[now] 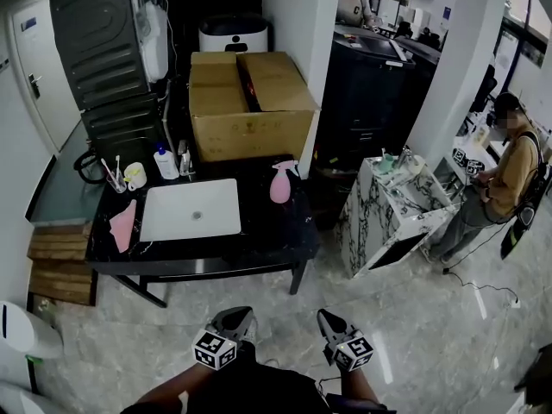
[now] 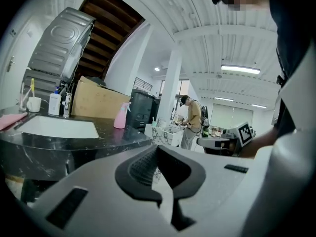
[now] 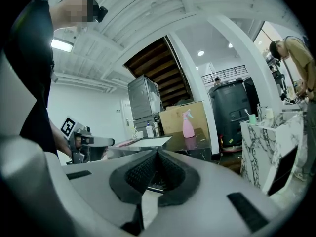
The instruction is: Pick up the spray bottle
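A pink spray bottle (image 1: pixel 281 182) stands on the far black counter (image 1: pixel 274 231) (right of the white sink (image 1: pixel 191 210)). Near, the left gripper (image 1: pixel 235 322) and right gripper (image 1: pixel 331 323) have jaws together, empty.

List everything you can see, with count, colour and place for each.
spray bottle: one, pink, right side of black counter
basin: one, white, counter middle
cloth: one, pink, left of basin
cup: one, white, counter's back left
cardboard boxes: at least two, brown, behind counter
marble stand: one, white, right of counter
person: one, tan top, far right
second person: one, pale top, far back
left gripper: one, grey, shut
right gripper: one, grey, shut
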{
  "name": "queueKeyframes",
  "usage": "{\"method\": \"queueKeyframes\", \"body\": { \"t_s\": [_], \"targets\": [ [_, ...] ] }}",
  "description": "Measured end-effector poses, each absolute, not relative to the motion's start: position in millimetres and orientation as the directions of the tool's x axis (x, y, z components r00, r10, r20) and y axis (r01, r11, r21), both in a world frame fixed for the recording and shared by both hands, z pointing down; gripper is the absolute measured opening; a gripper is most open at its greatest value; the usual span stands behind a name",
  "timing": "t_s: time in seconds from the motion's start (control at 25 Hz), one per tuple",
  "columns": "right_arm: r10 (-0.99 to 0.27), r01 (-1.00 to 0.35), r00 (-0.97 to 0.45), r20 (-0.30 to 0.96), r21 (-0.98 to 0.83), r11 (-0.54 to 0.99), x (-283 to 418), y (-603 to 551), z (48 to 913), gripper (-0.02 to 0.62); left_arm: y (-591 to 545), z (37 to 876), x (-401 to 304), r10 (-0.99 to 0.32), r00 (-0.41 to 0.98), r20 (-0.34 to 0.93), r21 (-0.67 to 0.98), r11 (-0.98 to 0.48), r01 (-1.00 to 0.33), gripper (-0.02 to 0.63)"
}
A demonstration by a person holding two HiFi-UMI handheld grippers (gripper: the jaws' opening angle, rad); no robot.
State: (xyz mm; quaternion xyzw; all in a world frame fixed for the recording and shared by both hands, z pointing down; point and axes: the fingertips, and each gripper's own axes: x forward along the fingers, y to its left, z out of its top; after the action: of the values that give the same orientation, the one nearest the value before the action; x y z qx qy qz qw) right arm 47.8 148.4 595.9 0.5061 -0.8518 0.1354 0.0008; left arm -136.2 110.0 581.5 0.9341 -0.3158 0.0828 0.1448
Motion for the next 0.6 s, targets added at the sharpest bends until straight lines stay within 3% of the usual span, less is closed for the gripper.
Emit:
{"method": "queueKeyframes", "body": {
  "t_s": [0.6],
  "targets": [
    [-0.884, -0.885, -0.439, 0.162, -0.251, 0.393, 60, 139, 607, 0.026, 91, 587, -120, -0.518, 0.81, 0.275, 0.225, -0.784, -0.578, 0.008]
  ]
}}
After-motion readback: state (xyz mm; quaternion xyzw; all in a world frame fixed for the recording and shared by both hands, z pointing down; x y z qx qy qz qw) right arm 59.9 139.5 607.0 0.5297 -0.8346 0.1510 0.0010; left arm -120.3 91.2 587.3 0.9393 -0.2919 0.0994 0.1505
